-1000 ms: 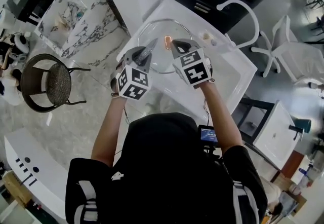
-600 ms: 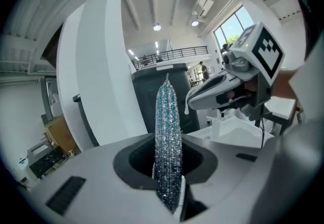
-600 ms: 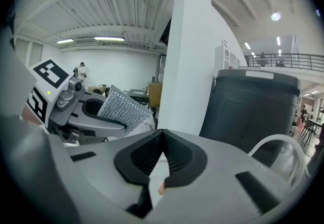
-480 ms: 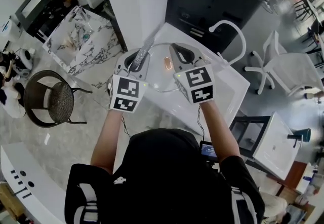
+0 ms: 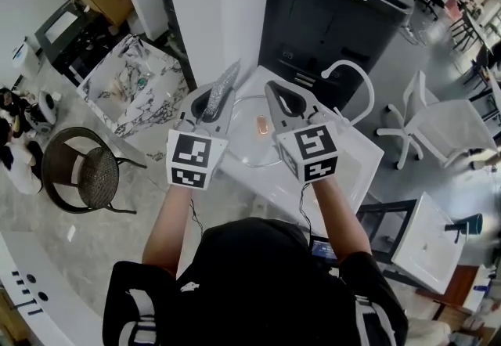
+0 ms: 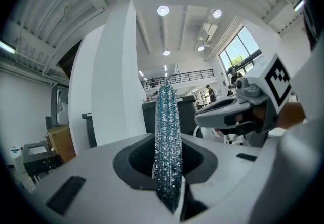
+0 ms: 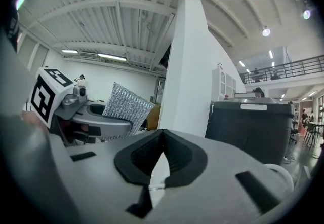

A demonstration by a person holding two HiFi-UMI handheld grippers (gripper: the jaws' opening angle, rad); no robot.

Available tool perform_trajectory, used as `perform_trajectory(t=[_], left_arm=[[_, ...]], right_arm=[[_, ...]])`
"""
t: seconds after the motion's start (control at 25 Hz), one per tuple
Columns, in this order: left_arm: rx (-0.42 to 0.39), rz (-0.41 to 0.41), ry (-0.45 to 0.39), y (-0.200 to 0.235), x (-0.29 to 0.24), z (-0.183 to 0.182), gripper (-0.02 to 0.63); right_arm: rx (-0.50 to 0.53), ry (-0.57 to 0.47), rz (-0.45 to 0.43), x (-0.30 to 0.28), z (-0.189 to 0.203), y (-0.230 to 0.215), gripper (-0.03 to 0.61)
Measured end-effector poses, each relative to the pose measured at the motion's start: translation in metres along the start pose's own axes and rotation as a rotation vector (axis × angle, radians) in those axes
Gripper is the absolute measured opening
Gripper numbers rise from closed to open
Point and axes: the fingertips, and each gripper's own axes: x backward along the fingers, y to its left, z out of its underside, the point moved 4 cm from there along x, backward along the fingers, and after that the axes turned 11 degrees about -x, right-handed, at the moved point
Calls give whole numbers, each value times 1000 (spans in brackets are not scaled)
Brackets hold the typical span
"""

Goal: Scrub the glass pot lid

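The glass pot lid (image 5: 249, 142) lies flat on the white sink counter (image 5: 348, 168), its copper-coloured knob (image 5: 263, 127) showing between my two grippers. My left gripper (image 5: 215, 94) is raised above the lid's left side and is shut on a silvery mesh scrub pad (image 5: 225, 80), which sticks up between the jaws (image 6: 167, 137). My right gripper (image 5: 272, 92) is held up beside it, over the lid's right side, shut with nothing between its jaws (image 7: 161, 159). Both grippers point up and away from the lid. The pad (image 7: 124, 109) and the left gripper (image 7: 83, 111) show in the right gripper view.
A white curved faucet (image 5: 354, 74) rises at the sink's far right. A large black cabinet (image 5: 337, 0) stands behind the sink, with a white pillar (image 5: 211, 0) to its left. A marble-topped table (image 5: 129, 90) and a round black chair (image 5: 82, 172) stand at left, a white chair (image 5: 446, 113) at right.
Both grippers have lifted from just over the lid and tilted upward, the left still holding the scrub pad. The head view has swung up towards the cabinet.
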Motion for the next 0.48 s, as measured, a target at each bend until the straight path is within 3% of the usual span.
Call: perform_trajectory(t=[0.48], left_arm=[[32, -5, -50, 0, -6, -13, 71]], right_arm=[[4, -52, 1, -3, -11, -11, -2]])
